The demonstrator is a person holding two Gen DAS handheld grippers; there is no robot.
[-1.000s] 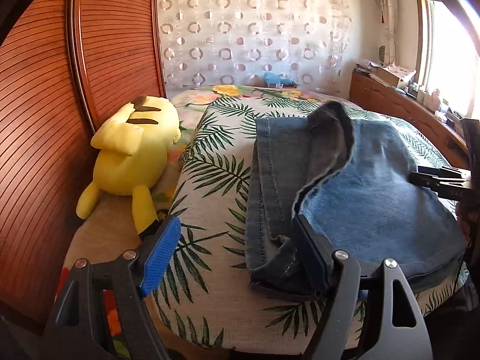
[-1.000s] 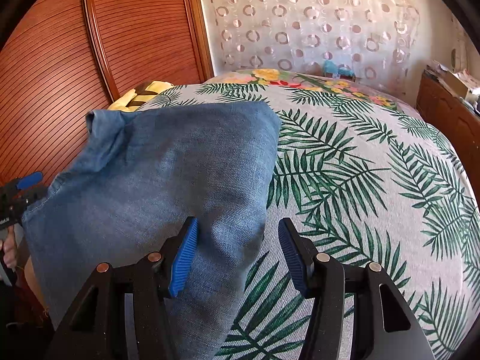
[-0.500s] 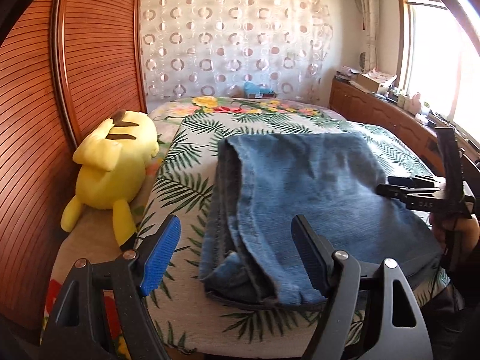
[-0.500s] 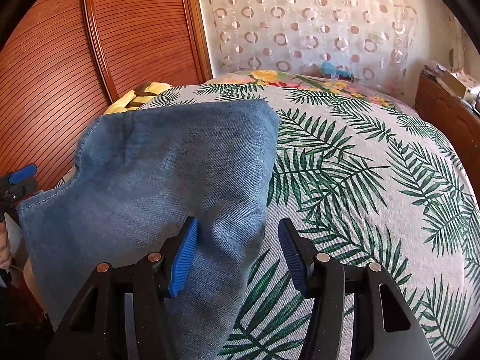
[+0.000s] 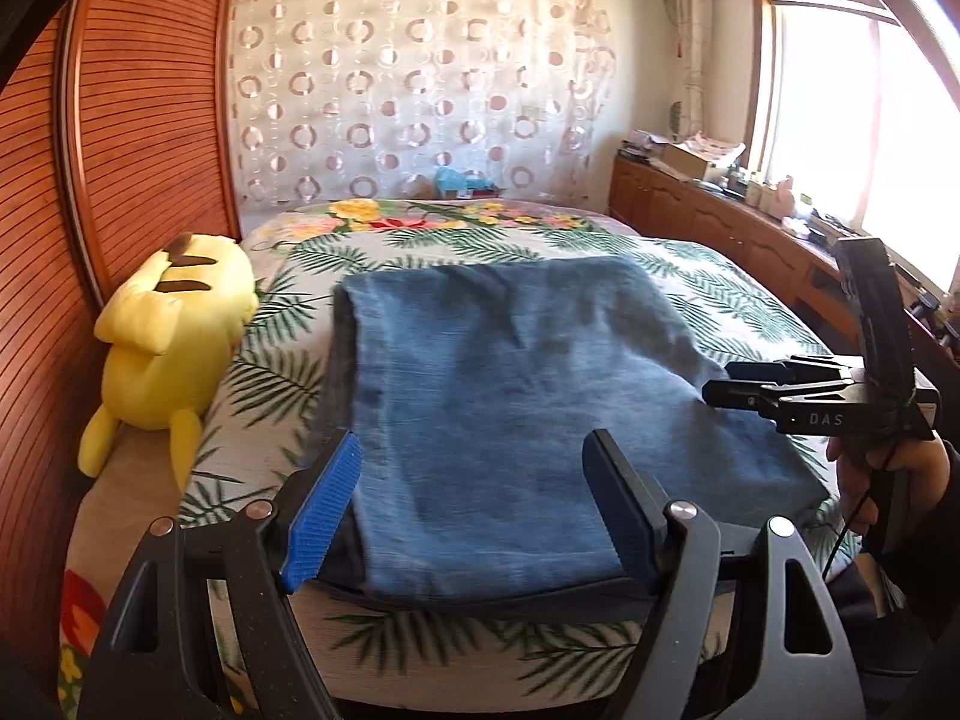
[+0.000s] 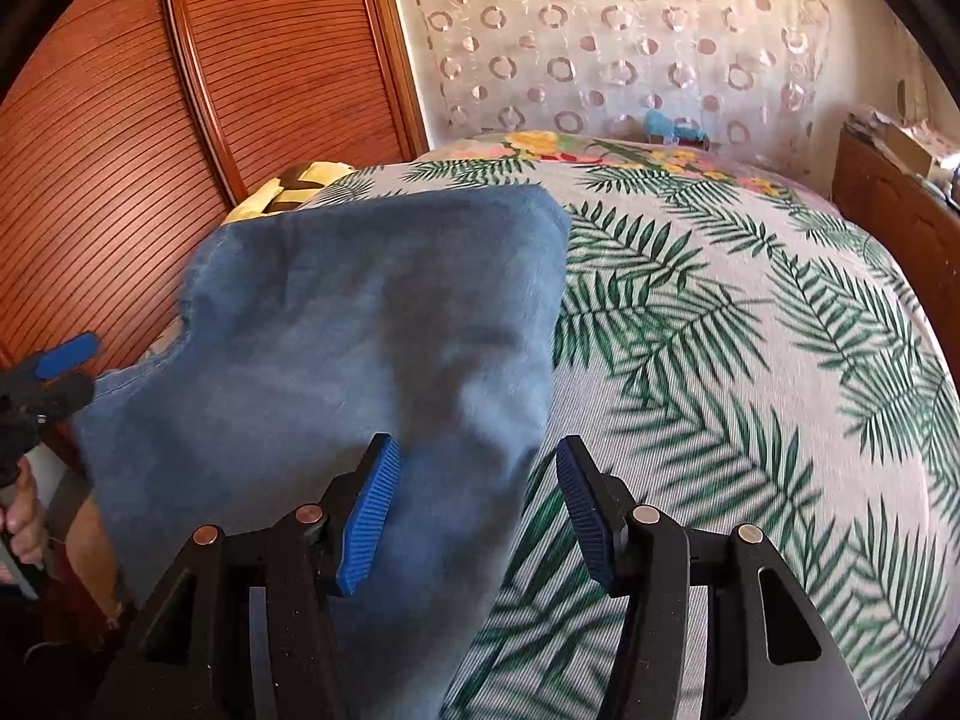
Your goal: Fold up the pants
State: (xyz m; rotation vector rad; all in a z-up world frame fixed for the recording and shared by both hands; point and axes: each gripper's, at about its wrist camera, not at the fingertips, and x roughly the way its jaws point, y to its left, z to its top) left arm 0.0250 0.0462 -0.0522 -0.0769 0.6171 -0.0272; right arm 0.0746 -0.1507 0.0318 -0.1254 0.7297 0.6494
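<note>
Left wrist view: folded blue denim pants [image 5: 528, 420] now lie flat ahead of the empty, open left gripper [image 5: 474, 516], fold finished.

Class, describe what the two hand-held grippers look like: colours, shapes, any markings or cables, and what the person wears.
The left gripper and right gripper are black angular plastic frames with silver rivets and ribbed blue pads on the fingers. Seen side-on, the right gripper bears pale letters "DAS", and a thin black cable hangs below it. The person's sleeve is dark.
</note>
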